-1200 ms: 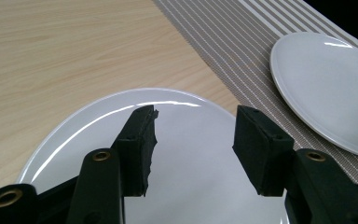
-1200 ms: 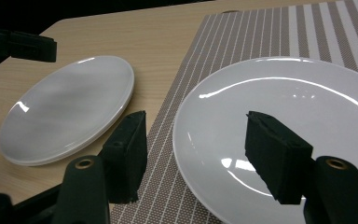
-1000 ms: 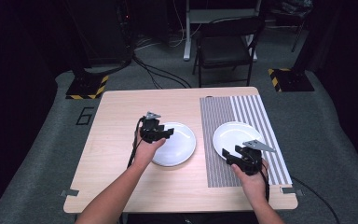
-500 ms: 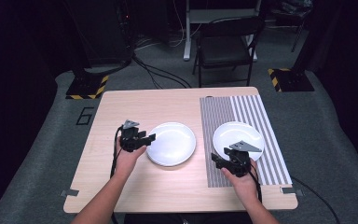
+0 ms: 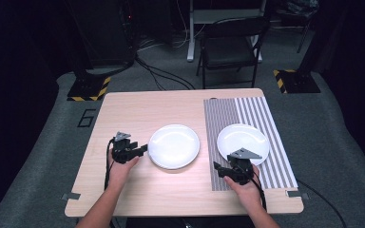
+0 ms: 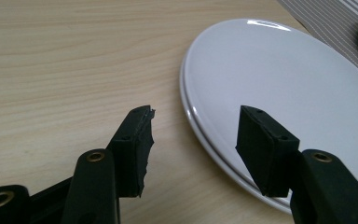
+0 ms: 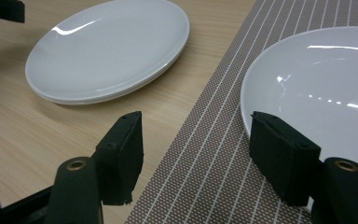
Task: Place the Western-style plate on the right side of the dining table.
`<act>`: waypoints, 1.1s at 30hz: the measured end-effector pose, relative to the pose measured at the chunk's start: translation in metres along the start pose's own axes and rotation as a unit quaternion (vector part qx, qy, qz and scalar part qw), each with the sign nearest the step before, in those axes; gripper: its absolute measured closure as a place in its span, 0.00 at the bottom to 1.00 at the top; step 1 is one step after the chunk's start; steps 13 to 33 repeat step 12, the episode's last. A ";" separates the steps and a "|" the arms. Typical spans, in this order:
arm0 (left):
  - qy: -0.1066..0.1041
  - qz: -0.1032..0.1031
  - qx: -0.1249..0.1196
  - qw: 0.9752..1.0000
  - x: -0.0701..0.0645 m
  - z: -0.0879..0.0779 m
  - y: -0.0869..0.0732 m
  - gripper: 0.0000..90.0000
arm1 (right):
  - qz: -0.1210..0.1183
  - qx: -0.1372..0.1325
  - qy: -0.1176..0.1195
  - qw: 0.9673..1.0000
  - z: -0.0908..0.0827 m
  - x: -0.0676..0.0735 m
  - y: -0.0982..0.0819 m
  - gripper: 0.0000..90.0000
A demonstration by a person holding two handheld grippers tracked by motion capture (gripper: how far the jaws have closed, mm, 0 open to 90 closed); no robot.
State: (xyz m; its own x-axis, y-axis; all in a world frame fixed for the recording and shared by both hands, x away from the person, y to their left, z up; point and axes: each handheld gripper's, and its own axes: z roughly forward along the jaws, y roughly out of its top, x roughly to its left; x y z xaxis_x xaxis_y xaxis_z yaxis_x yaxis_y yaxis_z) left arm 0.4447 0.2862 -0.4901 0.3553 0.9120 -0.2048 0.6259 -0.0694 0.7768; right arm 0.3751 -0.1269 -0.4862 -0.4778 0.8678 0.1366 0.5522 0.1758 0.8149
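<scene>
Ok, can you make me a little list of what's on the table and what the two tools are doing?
table: wooden, with a striped mat on its right side
left plate: white, on the bare wood
right plate: white, on the mat
left tool: at the left plate's left edge, jaws open and just been opening, nothing held
right tool: at the right plate's near-left edge, jaws open and just been opening, nothing held

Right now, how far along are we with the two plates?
Done: one plate lies on the striped mat, the other plate on bare table. In hand: nothing; the left hand-held gripper and right hand-held gripper sit open beside the rims. Left: grasping either plate.
</scene>
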 end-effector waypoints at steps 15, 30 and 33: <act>0.038 0.007 0.001 0.999 0.015 -0.003 -0.011 0.47 | -0.036 0.002 -0.001 0.999 0.008 0.004 -0.009 0.33; 0.038 0.007 0.001 0.999 0.015 -0.003 -0.011 0.47 | -0.036 0.002 -0.001 0.999 0.008 0.004 -0.009 0.33; 0.038 0.007 0.001 0.999 0.015 -0.003 -0.011 0.47 | -0.036 0.002 -0.001 0.999 0.008 0.004 -0.009 0.33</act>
